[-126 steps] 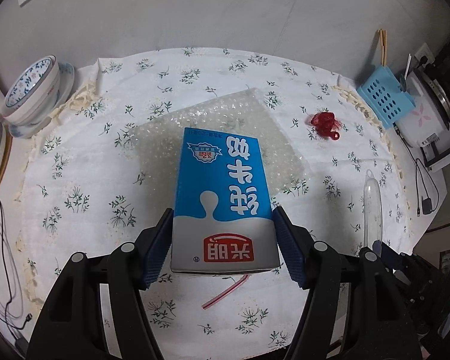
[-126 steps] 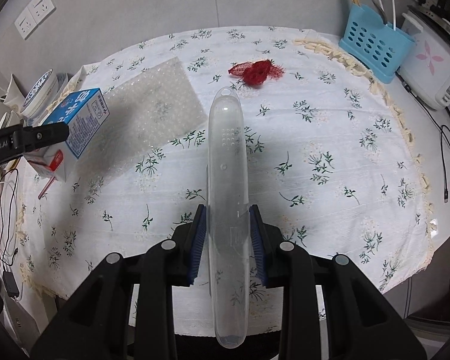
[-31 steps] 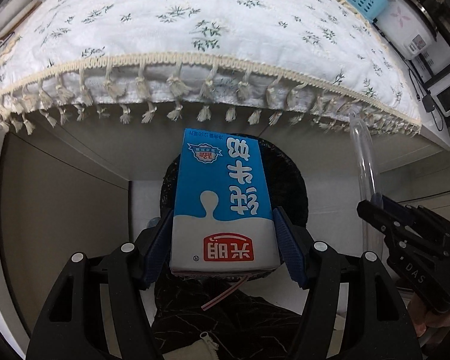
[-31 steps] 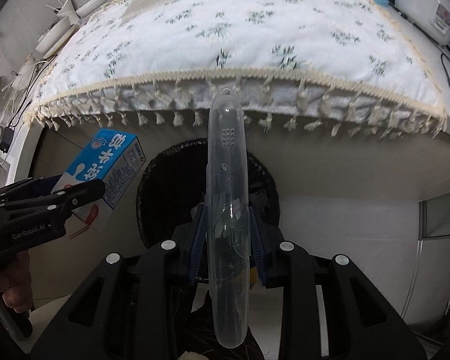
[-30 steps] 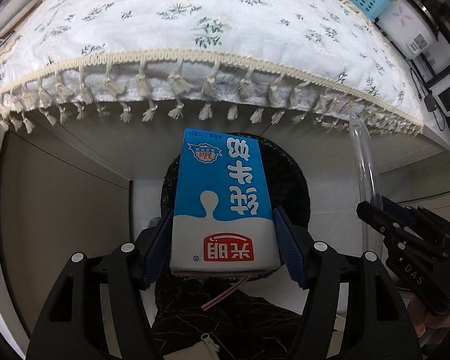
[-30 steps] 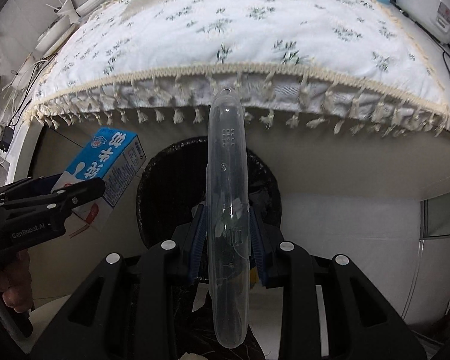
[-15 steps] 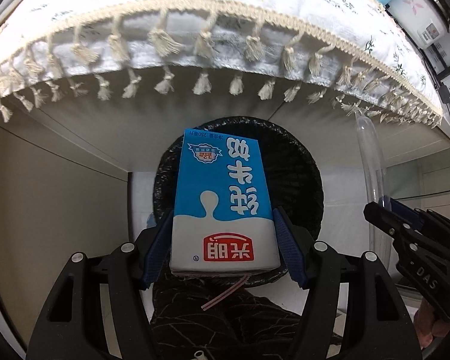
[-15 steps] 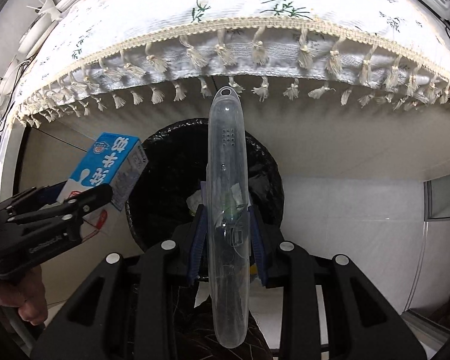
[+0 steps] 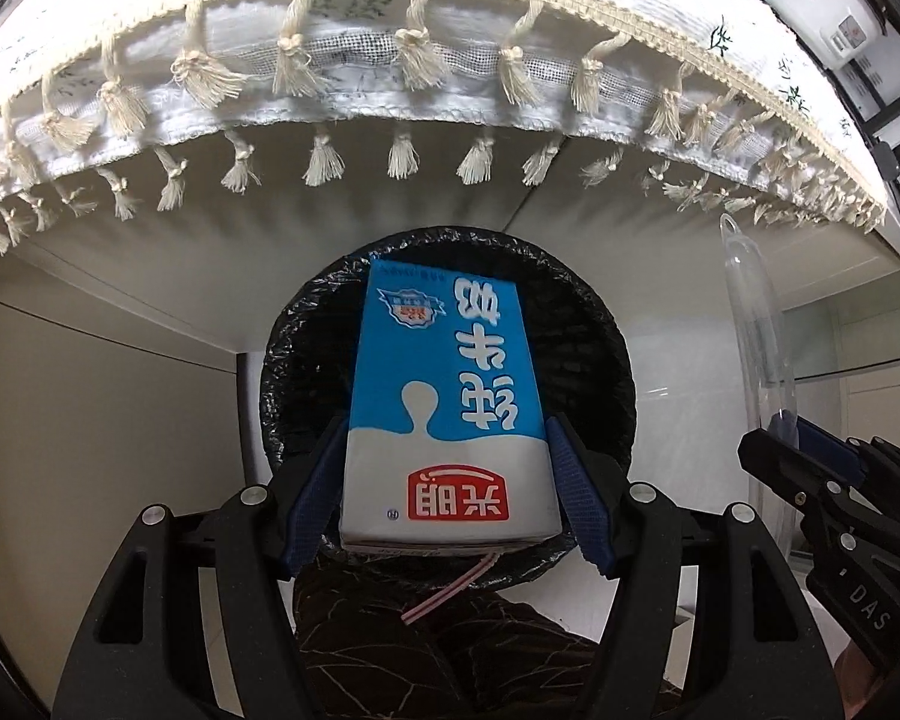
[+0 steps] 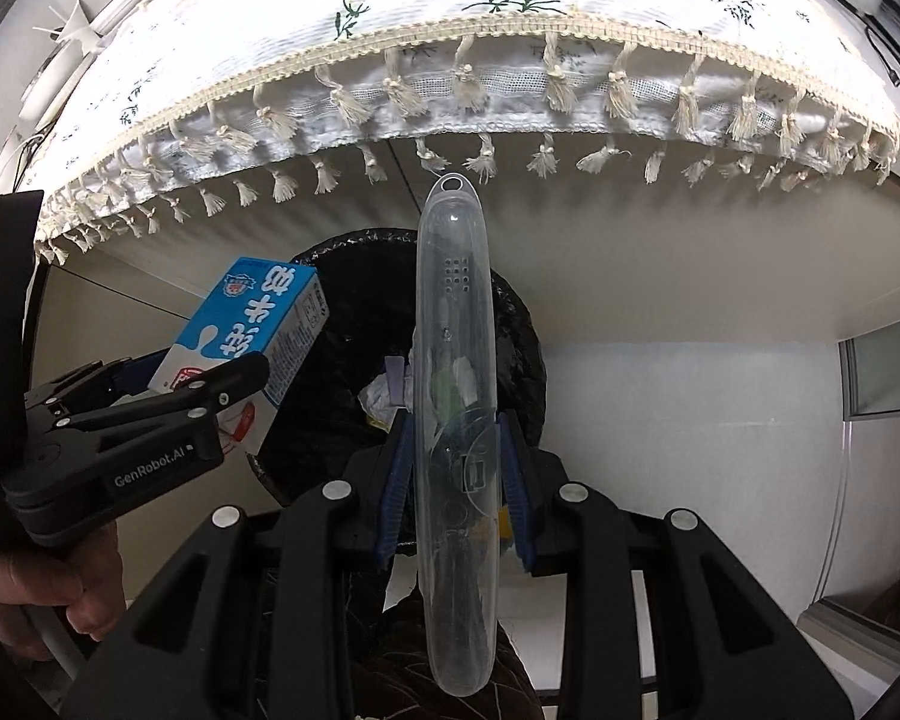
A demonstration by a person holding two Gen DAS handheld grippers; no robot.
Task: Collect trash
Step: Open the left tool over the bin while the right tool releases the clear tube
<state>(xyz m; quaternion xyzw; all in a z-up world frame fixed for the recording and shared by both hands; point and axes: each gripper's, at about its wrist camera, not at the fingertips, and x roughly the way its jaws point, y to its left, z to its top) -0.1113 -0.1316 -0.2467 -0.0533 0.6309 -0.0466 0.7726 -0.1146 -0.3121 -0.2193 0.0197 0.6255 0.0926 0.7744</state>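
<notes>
Claws grip trash above black bin (image 9: 594, 324): left claw (image 9: 447, 489) milk carton (image 9: 444, 396), right claw (image 10: 455, 480) clear case (image 10: 455, 396).

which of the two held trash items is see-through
The long plastic case in the right gripper; the milk carton in the left gripper is opaque blue and white.

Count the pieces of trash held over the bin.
2: milk carton in the left tongs, clear plastic case in the right tongs.
</notes>
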